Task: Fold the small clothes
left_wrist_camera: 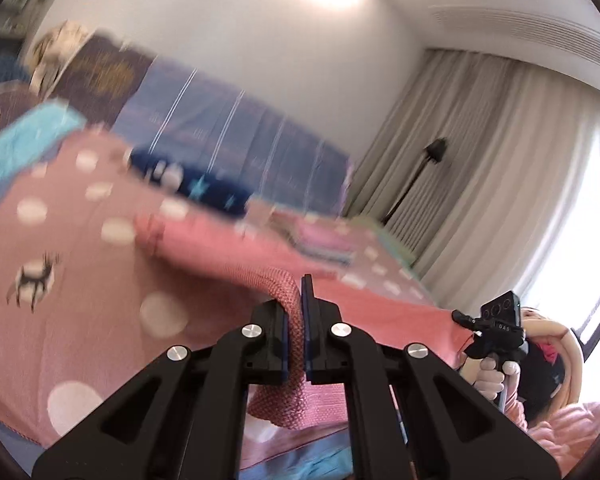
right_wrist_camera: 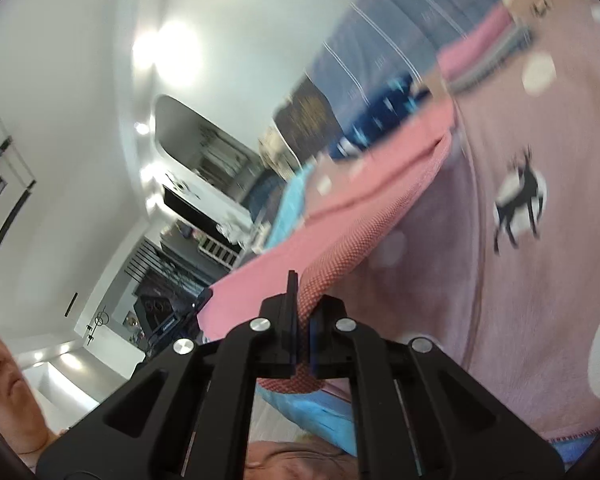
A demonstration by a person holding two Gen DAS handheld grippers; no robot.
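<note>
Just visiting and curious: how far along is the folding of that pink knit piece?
Done so far: the pink knit garment is picked up. In hand: the left gripper and right gripper each pinch an edge, stretching it above the spotted pink blanket. Left: no finished fold is visible; laying and folding remain.

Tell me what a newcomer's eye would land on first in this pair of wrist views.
First, the pink knit garment, stretched taut between the two tongs: the left tongs pinch one edge low in the left wrist view, and the right tongs clamp the other edge in the right wrist view. Behind it lies the dusty pink blanket with white dots and a black deer, and the bright curtained window fills the right of the left view.
</note>
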